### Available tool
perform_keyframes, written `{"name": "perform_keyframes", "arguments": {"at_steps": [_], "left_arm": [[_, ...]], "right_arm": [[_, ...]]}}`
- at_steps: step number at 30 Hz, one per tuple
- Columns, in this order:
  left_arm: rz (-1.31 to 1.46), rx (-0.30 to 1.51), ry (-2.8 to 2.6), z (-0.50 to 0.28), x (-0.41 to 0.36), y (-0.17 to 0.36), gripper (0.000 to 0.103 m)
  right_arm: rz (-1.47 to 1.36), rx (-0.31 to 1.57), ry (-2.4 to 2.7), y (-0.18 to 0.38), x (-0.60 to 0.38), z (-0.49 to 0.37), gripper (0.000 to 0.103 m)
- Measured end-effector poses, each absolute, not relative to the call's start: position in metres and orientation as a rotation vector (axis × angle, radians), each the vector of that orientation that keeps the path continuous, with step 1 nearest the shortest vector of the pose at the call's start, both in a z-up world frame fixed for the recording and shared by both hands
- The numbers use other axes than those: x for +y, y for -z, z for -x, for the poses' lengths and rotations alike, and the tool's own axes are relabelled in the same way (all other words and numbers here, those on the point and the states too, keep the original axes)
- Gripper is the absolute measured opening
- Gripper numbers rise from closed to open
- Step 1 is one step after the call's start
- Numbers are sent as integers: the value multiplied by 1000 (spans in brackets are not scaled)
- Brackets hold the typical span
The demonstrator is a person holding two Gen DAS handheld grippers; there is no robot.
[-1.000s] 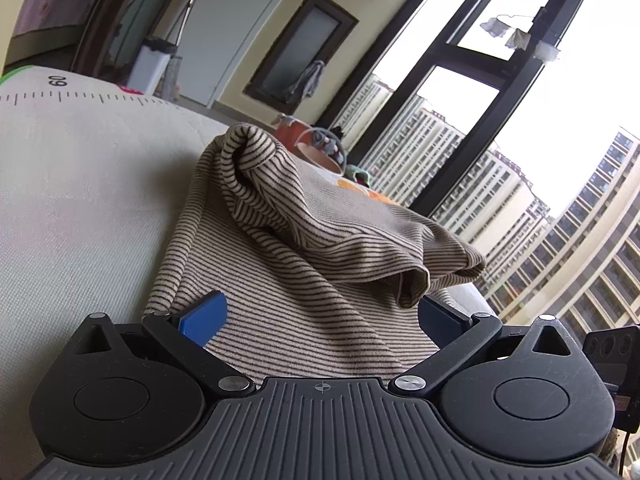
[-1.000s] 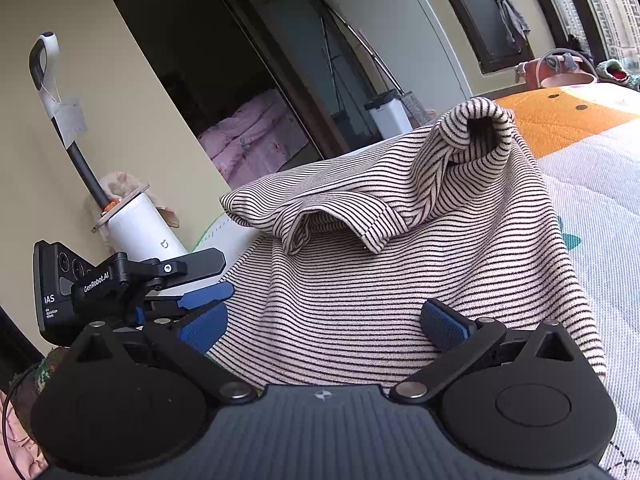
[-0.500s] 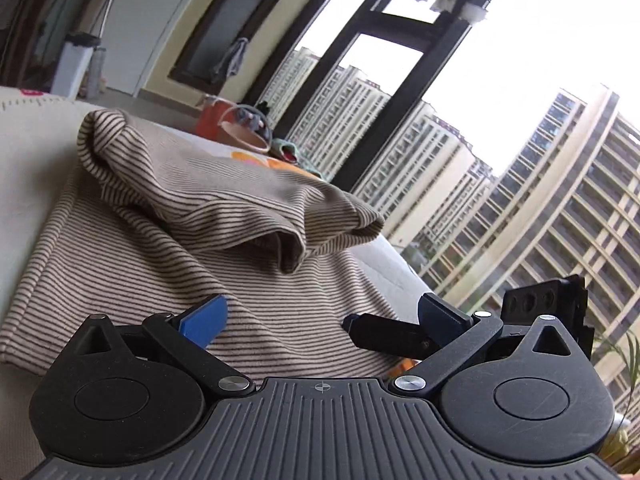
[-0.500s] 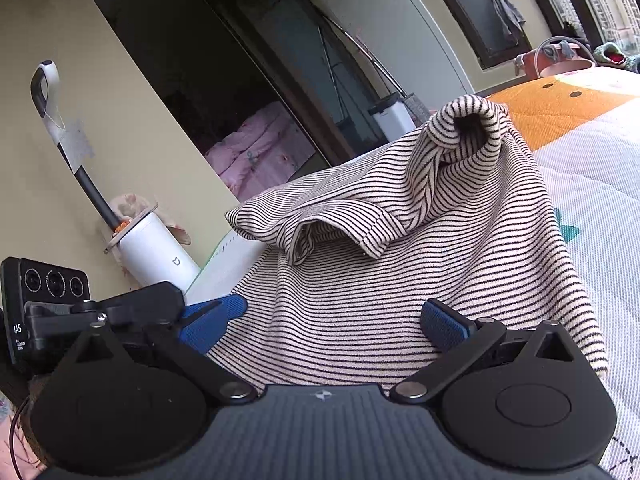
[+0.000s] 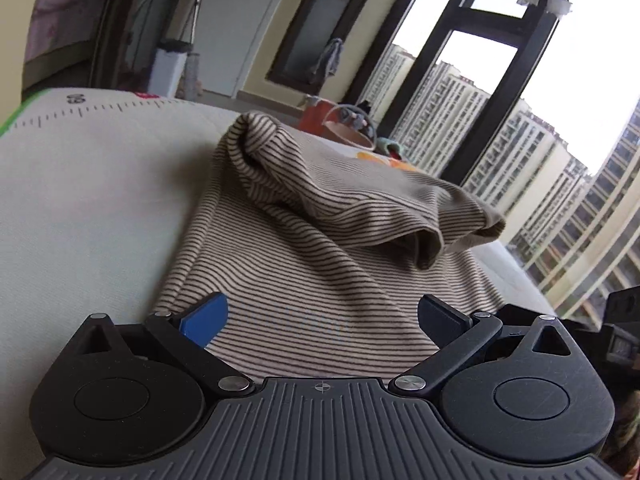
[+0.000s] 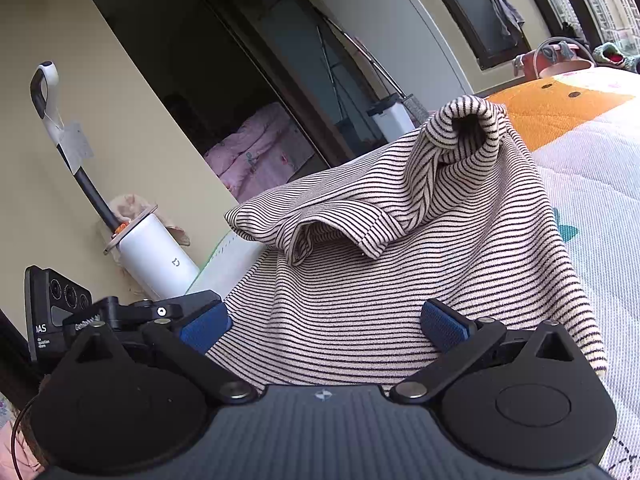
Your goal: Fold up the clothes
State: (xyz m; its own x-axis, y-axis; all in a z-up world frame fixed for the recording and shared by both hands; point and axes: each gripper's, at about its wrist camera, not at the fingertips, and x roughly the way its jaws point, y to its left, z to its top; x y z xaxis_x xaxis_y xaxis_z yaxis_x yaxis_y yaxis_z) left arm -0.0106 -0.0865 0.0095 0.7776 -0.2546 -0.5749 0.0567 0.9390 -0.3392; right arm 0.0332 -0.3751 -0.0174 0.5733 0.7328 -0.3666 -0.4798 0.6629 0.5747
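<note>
A beige shirt with thin dark stripes [image 5: 312, 264] lies on the pale mat [image 5: 88, 208], one part bunched into a raised fold across its upper half. My left gripper [image 5: 322, 318] is open, low over the shirt's near edge, with striped cloth showing between its blue pads [image 5: 206, 318]. From the other side the same shirt [image 6: 360, 300] fills the right wrist view. My right gripper [image 6: 323, 325] is open too, its fingers wide apart over the hem. The left gripper's body [image 6: 132, 314] shows at the left of that view. Neither gripper holds cloth.
The mat carries ruler marks [image 5: 76, 106] along its far edge and an orange print [image 6: 556, 108]. A white upright vacuum [image 6: 152, 252] stands by the wall. An orange basin [image 5: 320, 118] sits beyond the shirt, near tall windows [image 5: 500, 80].
The left gripper's view swung right toward the window half a second ago and has swung back to face the shirt. The right gripper barely moved. Both stayed open.
</note>
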Motion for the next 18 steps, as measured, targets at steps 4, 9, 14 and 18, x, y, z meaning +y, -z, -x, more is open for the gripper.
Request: {"name": "perform_keyframes", "arguments": {"at_steps": [4, 9, 14, 18], "left_arm": [[209, 681, 146, 17, -87, -13, 103], [139, 610, 122, 27, -98, -24, 103], [388, 542, 375, 20, -89, -35, 103], [426, 624, 413, -3, -96, -16, 103]], "right_arm": [[-446, 627, -739, 18, -374, -33, 103], [-448, 627, -741, 17, -377, -33, 103], [-453, 625, -743, 17, -377, -33, 103], [-455, 624, -743, 18, -377, -34, 103]]}}
